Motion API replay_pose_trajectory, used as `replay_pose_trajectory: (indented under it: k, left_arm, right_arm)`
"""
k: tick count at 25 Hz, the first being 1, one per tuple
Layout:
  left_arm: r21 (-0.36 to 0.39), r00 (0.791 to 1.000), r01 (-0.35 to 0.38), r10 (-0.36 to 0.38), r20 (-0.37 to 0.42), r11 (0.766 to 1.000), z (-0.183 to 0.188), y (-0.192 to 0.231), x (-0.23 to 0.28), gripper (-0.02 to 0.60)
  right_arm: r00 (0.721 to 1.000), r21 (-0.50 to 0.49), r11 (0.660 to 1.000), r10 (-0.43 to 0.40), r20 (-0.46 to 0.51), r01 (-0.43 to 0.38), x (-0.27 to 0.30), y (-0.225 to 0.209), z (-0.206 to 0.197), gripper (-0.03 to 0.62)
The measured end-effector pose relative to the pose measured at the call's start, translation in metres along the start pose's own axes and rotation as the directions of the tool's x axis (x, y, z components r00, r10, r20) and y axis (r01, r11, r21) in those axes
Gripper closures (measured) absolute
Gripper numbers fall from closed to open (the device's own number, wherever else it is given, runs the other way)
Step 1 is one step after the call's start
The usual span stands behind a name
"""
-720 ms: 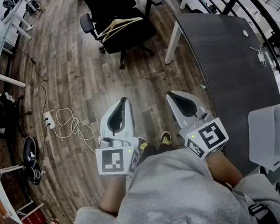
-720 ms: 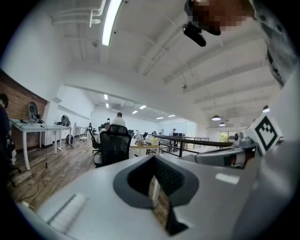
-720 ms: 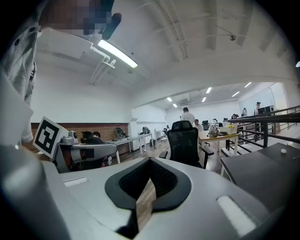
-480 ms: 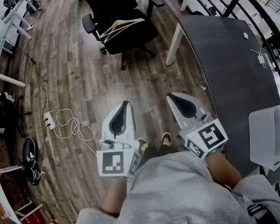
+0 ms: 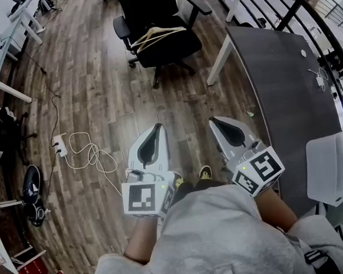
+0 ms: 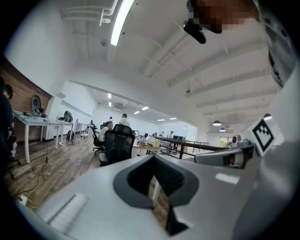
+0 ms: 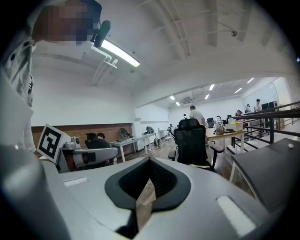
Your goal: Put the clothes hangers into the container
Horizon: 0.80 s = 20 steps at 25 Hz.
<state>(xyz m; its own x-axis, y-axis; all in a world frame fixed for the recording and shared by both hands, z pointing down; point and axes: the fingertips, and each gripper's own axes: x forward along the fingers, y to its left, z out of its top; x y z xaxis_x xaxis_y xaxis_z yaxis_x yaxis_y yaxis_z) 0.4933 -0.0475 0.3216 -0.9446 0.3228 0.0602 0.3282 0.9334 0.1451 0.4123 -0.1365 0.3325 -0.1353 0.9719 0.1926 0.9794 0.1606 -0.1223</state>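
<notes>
Well, both of my grippers are shut with nothing between the jaws: the left gripper (image 5: pixel 155 133) and right gripper (image 5: pixel 218 124) hang side by side at lower centre, pointing up the frame. The clothes hangers (image 5: pixel 155 36) lie on the seat of the black chair (image 5: pixel 165 46) at top centre, well apart from me. Bare wooden floor (image 5: pixel 97 92) lies open between us. The dark table (image 5: pixel 286 95) runs its curved edge just right of my right gripper. The container (image 5: pixel 330 168) sits at the right edge of the frame. A white cable (image 5: pixel 90 156) sprawls on the floor left of my left gripper.
</notes>
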Motion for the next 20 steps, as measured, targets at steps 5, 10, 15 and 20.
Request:
replay_pose_trajectory:
  k: [5, 10, 15, 20]
  left_arm:
    - [0.002, 1.000, 0.014, -0.014, 0.011, 1.000, 0.004, 0.011, -0.014, 0.572]
    - [0.005, 1.000, 0.019, -0.019, 0.017, 1.000, 0.008, 0.020, -0.019, 0.572]
    - [0.019, 0.999, 0.018, -0.018, 0.030, 1.000, 0.008, 0.027, -0.017, 0.572]
    - [0.019, 1.000, 0.021, -0.021, 0.007, 1.000, 0.003, 0.033, -0.002, 0.572]
  right_arm:
    - [0.998, 0.004, 0.998, 0.062, -0.007, -0.062, 0.006, 0.025, 0.002, 0.597]
    - [0.997, 0.011, 0.997, 0.081, 0.002, -0.081, 0.012, 0.035, 0.005, 0.597]
    - [0.996, 0.015, 0.996, 0.085, 0.031, -0.085, 0.021, 0.032, 0.004, 0.597]
    - [0.994, 0.042, 0.995, 0.091, 0.056, -0.093, 0.035, 0.019, 0.009, 0.597]
